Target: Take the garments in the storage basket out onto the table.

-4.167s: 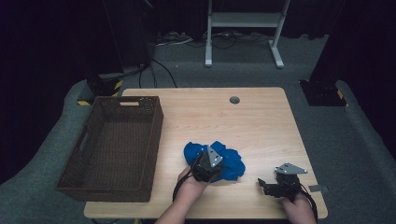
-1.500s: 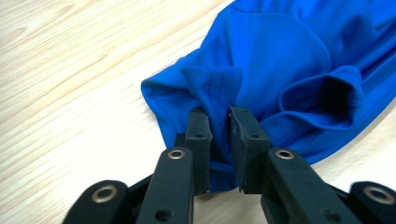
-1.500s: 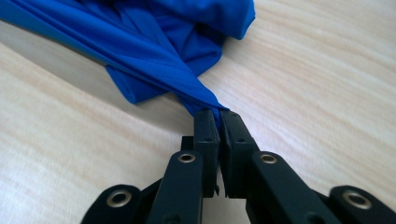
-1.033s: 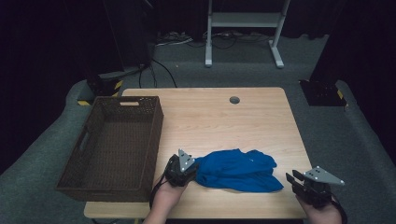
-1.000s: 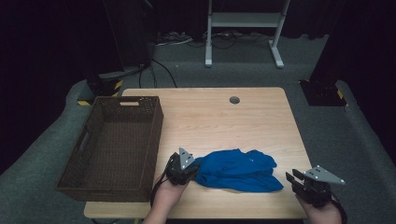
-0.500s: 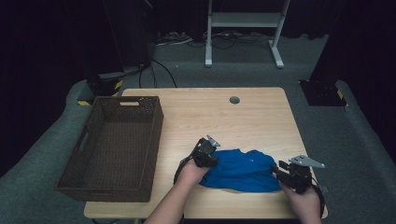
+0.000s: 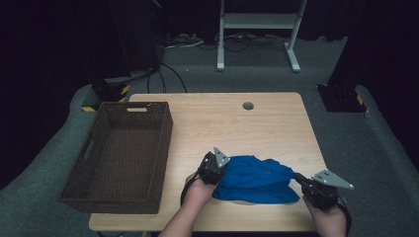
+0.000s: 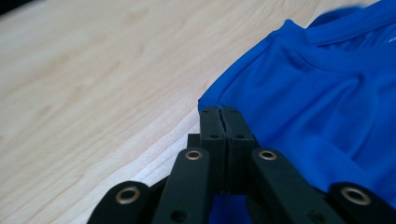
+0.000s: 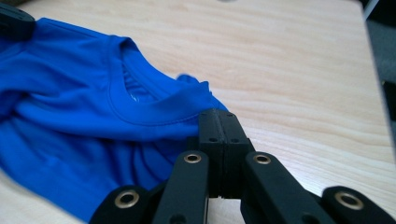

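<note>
1. Lying on the near half of the table [image 7: 257, 123], the blue shirt [image 7: 254, 178] was seen in the high view at about 6 o'clock from the table's centre, well apart from the wicker basket [image 7: 123, 153] at 9 o'clock.
2. Its long axis was laid across the table, from 9 o'clock to 3 o'clock, roughly parallel to the near edge.
3. The cloth was bunched and folded rather than spread flat, so which end was the hem could not be told.
4. The collar [image 9: 140, 109] was seen in the right gripper view just ahead of that gripper's jaws, so the neck end was turned toward the 3 o'clock end of the garment.
5. The left gripper [image 7: 213, 167] was placed at the shirt's 9 o'clock end, touching the fabric.
6. In the left gripper view its jaws were pressed together with no gap, and the blue edge [image 8: 219, 95] met their tips; whether cloth was pinched between them could not be told.
7. The right gripper [image 7: 302, 181] was placed at the shirt's 3 o'clock end, at the cloth's edge.
8. In the right gripper view its jaws were likewise brought together, their tips at the fold beside the collar; a pinch on the cloth could not be confirmed.
9. A round hole [image 7: 248, 105] was seen in the tabletop at 12 o'clock, well apart from the shirt.
</note>
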`<state>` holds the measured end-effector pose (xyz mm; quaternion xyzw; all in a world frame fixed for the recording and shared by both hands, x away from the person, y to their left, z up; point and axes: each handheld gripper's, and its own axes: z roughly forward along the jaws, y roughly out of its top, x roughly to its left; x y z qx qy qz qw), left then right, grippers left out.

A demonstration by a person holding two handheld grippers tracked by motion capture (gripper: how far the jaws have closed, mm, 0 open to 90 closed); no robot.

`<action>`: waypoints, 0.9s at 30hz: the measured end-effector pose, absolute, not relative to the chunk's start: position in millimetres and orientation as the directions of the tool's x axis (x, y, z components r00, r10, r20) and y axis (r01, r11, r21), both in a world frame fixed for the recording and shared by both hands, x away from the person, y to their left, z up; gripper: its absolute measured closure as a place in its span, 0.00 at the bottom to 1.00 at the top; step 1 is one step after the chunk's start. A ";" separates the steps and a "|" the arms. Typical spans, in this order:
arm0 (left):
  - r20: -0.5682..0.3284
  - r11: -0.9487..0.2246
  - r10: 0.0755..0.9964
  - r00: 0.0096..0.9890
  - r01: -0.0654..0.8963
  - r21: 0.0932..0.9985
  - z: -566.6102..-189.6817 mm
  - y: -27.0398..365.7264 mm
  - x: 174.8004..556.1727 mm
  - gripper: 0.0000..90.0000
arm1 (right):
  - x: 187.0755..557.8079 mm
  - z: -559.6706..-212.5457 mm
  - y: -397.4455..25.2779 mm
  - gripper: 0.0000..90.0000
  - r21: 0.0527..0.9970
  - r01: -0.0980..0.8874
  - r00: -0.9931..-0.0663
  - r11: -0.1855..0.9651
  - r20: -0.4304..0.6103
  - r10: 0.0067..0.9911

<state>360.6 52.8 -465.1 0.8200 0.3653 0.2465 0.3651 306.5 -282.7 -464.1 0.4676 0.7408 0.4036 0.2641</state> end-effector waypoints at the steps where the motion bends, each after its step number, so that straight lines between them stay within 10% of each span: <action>1: 0.139 -0.460 0.782 0.608 0.411 0.788 -460.9 55.8 354.5 0.98 | 303.3 -462.1 -283.2 1.00 0.849 0.471 -0.426 0.238 -0.016 0.904; 9: 0.174 -0.470 0.798 0.577 0.417 0.778 -447.0 71.0 375.9 0.98 | 308.2 -447.5 -270.5 1.00 0.873 0.432 -0.443 0.227 -0.013 0.896; 13: 0.233 -0.441 0.870 0.435 0.474 0.762 -414.8 78.5 446.9 0.96 | 405.2 -398.5 -241.9 1.00 0.882 0.413 -0.399 0.227 -0.049 0.915; 16: 0.160 -0.368 0.900 0.405 0.511 0.777 -410.3 85.6 463.6 0.75 | 452.8 -379.6 -232.7 0.83 0.866 0.444 -0.341 0.230 -0.074 0.937; 27: 0.081 -0.396 0.867 0.492 0.580 0.712 -470.9 77.1 441.9 0.74 | 431.7 -430.2 -225.2 0.78 0.831 0.480 -0.398 0.280 -0.078 0.914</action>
